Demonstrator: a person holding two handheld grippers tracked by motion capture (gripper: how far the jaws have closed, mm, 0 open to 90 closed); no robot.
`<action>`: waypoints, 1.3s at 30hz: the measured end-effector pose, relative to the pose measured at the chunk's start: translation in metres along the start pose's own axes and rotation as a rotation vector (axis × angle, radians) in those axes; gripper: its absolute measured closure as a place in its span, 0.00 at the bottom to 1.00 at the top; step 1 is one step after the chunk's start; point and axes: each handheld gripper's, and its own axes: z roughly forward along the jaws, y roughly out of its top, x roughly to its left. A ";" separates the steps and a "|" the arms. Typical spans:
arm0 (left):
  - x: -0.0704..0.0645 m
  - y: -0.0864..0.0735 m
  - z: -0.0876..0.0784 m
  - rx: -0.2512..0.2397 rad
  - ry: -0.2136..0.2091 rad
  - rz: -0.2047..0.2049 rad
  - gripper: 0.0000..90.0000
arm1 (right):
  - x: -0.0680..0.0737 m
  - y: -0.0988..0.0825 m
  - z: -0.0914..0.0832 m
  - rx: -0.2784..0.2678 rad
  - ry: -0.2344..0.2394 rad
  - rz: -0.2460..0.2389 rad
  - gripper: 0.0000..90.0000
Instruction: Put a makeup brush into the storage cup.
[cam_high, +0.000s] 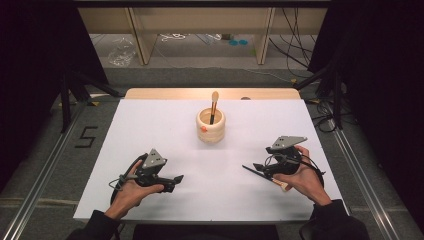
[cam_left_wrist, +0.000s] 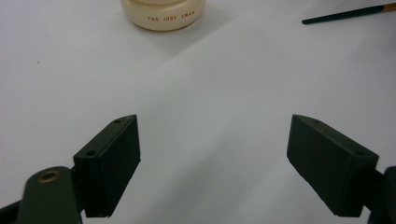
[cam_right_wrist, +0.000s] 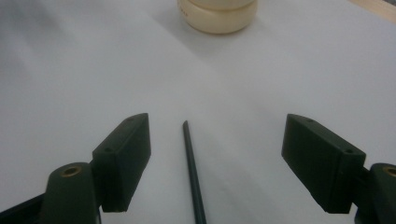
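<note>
The right gripper (cam_high: 261, 168), held in the person's right hand at about four o'clock on the white table sheet (cam_high: 165, 125), pointed toward nine o'clock with its jaws spread wide and nothing pressed between them. In the right gripper view the slim dark-handled brush (cam_right_wrist: 193, 179) lay flat on the sheet in the gap between the two black jaws, closer to the left one and touching neither pad, its pointed handle end aimed toward the pot; that straddling pose looked like a line-up for a pinch across the handle. In the high view the same brush ran out from under the gripper, its pale bristle end close by the right hand. The round cream ribbed pot (cam_high: 210, 126) stood upright at about twelve o'clock, well apart from both hands, and already held a second brush with a tan tuft (cam_high: 214, 105) standing handle-down and leaning on the rim, which suggested the pot was where the loose brush belonged. The left gripper (cam_high: 176, 181) rested low at about eight o'clock, jaws likewise apart and empty, facing the bare sheet; from there the left gripper view took in the pot's base and the loose brush, so it seemed parked clear of the work.
</note>
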 end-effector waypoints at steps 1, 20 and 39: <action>0.000 0.000 0.000 0.000 0.004 0.001 0.19 | 0.001 -0.001 -0.001 -0.002 -0.008 -0.002 0.27; 0.001 0.002 0.004 -0.008 0.007 -0.024 0.19 | 0.005 -0.022 -0.006 0.025 0.002 0.004 0.28; 0.000 0.006 0.010 -0.013 -0.015 -0.019 0.19 | 0.002 -0.028 -0.009 0.074 -0.023 -0.003 0.28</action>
